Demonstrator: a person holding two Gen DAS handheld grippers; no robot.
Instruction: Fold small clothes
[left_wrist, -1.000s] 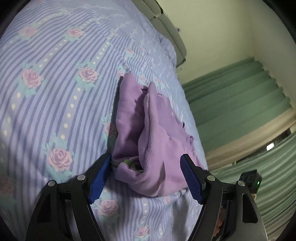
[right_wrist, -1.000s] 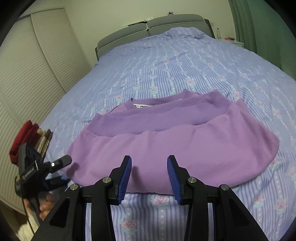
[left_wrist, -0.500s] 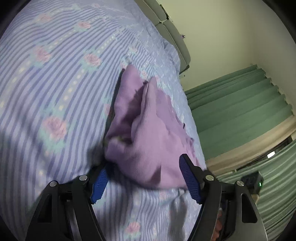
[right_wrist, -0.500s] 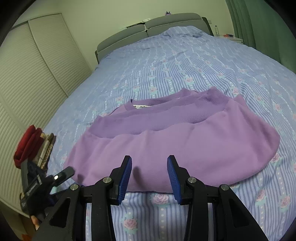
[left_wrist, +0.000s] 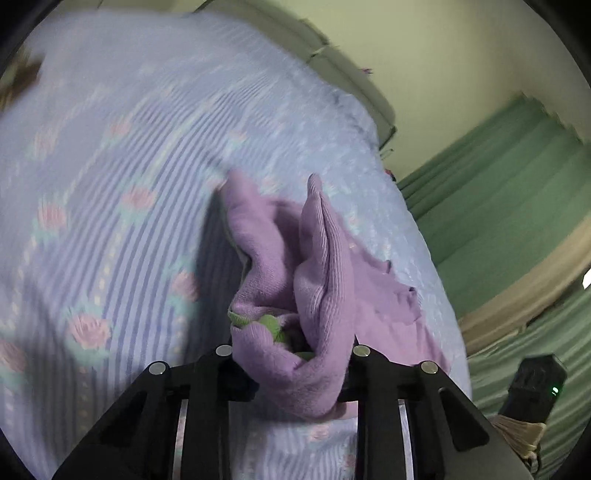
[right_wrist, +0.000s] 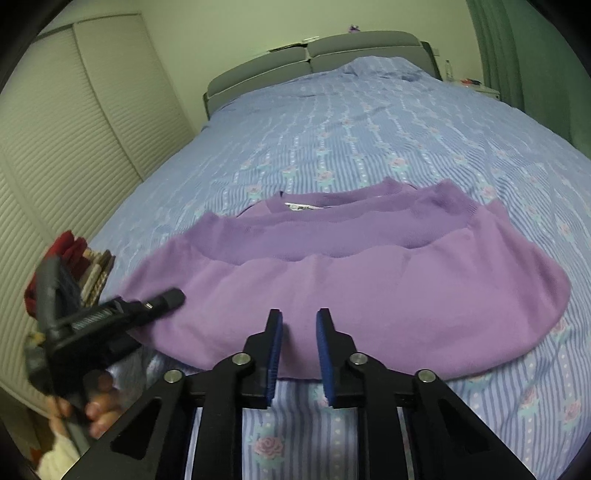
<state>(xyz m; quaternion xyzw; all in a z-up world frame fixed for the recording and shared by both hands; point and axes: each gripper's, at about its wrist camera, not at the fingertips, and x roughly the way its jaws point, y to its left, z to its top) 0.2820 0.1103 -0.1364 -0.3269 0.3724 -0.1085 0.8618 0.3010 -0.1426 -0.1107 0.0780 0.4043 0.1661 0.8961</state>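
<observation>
The purple sweater (right_wrist: 369, 291) lies on the bed (right_wrist: 369, 122), folded across so that its ribbed hem (right_wrist: 332, 240) sits just short of the collar and the white neck label (right_wrist: 304, 207). Left wrist view: my left gripper (left_wrist: 291, 354) has just been closing and its fingers now pinch a bunched corner of the sweater (left_wrist: 295, 295), the cloth filling the narrow gap between them and raised clear of the bedspread; a strip of green fabric (left_wrist: 267, 325) shows inside the bunch, and whether it is a lining or a separate piece cannot be told. This view is blurred over the bedspread (left_wrist: 110, 184). Right wrist view: my right gripper (right_wrist: 299, 354) has likewise just been closing; its blue fingers (right_wrist: 275, 354) stand close together at the near edge of the sweater, with purple cloth seen in the slit between them, but whether they actually pinch that edge cannot be told. At the left of the same view my left gripper (right_wrist: 162, 301) reaches the sweater's left corner, my hand (right_wrist: 99, 402) wrapped around its handle. Beyond it, a pile of red fabric (right_wrist: 70, 247) sits beside the bed, in front of slatted closet doors (right_wrist: 74, 129). Green curtains (left_wrist: 517, 184) hang along the far side.
</observation>
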